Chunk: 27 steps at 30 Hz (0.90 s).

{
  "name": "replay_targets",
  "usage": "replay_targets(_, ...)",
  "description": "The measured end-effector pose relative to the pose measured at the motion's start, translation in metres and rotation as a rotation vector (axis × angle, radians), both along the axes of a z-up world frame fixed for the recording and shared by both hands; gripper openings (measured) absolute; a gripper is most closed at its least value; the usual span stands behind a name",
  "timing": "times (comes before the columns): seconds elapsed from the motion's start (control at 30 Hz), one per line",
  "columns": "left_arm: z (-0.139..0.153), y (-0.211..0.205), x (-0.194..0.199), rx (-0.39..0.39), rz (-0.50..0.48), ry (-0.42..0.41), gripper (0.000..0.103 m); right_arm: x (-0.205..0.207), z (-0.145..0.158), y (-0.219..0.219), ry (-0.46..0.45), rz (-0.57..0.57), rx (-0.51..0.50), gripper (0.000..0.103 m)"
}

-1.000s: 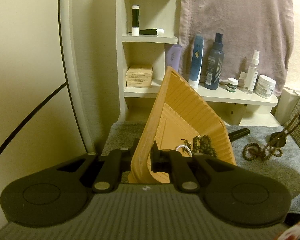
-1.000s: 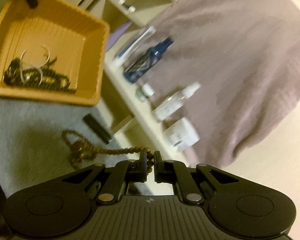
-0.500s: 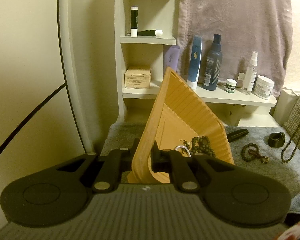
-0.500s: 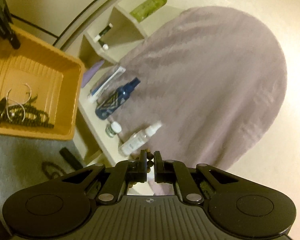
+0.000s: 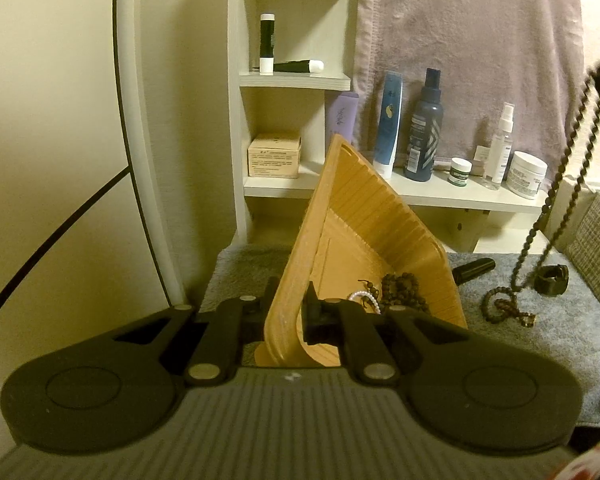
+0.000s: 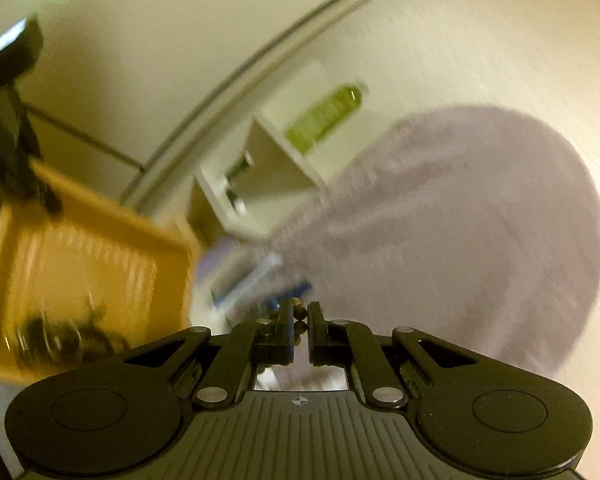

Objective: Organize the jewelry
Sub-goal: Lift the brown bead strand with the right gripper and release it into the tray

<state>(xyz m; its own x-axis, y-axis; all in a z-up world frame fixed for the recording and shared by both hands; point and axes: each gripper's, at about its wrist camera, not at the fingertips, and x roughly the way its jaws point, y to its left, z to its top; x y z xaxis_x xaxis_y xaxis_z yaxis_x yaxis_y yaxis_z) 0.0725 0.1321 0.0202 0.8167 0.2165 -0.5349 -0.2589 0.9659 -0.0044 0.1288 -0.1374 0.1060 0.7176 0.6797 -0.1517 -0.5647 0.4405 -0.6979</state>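
— Lighting? 
— Dim, warm yellow indoor cast; soft shadows.
— Left wrist view? 
— Sharp; fisheye bending at edges.
— Right wrist view? 
— Heavy motion blur; orange tray (image 6: 88, 268) and shelf (image 6: 260, 184) smeared.

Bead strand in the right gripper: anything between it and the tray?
Nothing visible. The strand hangs from the right gripper, its lower end still coiled on the towel. The tray, tilted by the left gripper, faces it, open side clear.

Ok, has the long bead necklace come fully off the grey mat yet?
No, the bead necklace hangs from above, but its lower end is coiled on the grey mat.
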Motion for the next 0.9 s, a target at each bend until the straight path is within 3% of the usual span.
replay_targets(0.2,0.001,-0.003,0.000,-0.001,-0.002,-0.002,0.009,0.005,0.007,0.031,0.014,0.122,-0.005,0.006)
replay_targets(0.4,0.002,-0.002,0.000,-0.008,-0.002,-0.004,0.009,0.016,-0.025,0.066,0.099,0.163,-0.054,0.006)
replay_targets(0.9,0.001,0.002,0.001,-0.021,0.000,-0.007,0.010,0.054,-0.108,0.087,0.541,0.155,-0.127,0.006)
